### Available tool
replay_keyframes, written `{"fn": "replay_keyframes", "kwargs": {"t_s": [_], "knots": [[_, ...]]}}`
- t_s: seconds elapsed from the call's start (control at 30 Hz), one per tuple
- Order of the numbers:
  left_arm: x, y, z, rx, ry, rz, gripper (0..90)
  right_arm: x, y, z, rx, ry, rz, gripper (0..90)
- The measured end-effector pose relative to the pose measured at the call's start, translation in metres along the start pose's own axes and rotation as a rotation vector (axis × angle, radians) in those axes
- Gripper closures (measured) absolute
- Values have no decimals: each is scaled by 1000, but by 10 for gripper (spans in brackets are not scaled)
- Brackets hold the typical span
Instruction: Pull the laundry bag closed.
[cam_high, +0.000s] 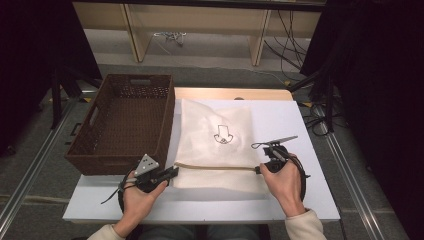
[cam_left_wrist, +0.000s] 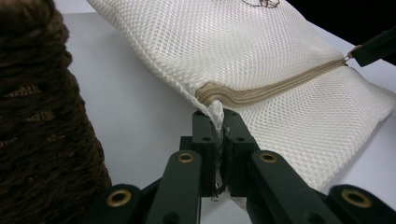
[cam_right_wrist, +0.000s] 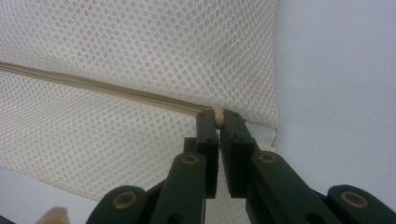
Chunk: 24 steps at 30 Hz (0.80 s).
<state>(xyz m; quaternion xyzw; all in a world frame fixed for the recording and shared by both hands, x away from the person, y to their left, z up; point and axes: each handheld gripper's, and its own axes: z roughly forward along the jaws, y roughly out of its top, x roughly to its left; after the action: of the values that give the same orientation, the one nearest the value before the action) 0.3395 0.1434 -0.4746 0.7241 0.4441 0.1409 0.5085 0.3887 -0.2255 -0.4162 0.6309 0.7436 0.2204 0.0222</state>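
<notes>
Left fingers (cam_left_wrist: 217, 122) pinching mesh bag (cam_high: 212, 135) corner, right fingers (cam_right_wrist: 218, 119) pinching what looks like its zipper pull (cam_right_wrist: 218, 115), bag between them

On the white table (cam_high: 300, 200) I count one cream mesh laundry bag (cam_high: 212, 145) with one beige zipper (cam_high: 215, 167) across it and one dark printed mark (cam_high: 222, 136). One brown woven wicker basket (cam_high: 125, 122) stands beside it. Two black two-jaw grippers are there: left (cam_high: 175, 171), right (cam_high: 258, 169).
</notes>
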Motion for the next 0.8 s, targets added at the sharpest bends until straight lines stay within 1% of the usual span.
{"fn": "replay_keyframes", "kwargs": {"t_s": [0.07,0.13,0.17,0.2,0.23,0.27,0.3,0.4,0.47,0.53,0.57,0.63,0.67,0.7,0.73,0.8], "knots": [[0,0,0,2,1,1,853,0,0,0,1,-8,0,876],[0,0,0,0,0,4,853,-1,0,0,-6,2,-8,876],[1,0,0,2,-1,20,853,-1,0,-1,-4,-1,1,876],[1,0,0,2,-4,18,853,-1,0,0,-3,4,3,876],[1,0,0,1,-5,17,853,-2,0,0,-6,4,-4,876],[1,0,0,1,-3,17,853,-2,0,1,-9,-2,-5,876],[1,0,0,1,-4,17,853,-1,0,0,-4,0,7,876],[1,0,0,1,-3,18,853,-2,0,0,-5,7,2,876],[1,0,0,0,-5,17,853,-3,0,0,-2,1,-7,876],[1,0,0,1,-4,16,853,-2,0,0,-2,4,-3,876],[1,0,0,2,-3,18,853,-1,0,0,-1,3,12,876],[1,0,0,1,-4,17,853,-1,0,-1,3,4,11,876],[1,0,0,2,-5,17,853,-2,0,-1,-1,5,10,876],[1,0,0,2,-6,16,853,-3,0,0,-2,10,-6,876],[1,0,0,2,-5,19,853,-2,0,-1,-3,5,7,876],[1,0,0,4,-4,17,853,-2,0,-1,-1,3,12,876]]}}
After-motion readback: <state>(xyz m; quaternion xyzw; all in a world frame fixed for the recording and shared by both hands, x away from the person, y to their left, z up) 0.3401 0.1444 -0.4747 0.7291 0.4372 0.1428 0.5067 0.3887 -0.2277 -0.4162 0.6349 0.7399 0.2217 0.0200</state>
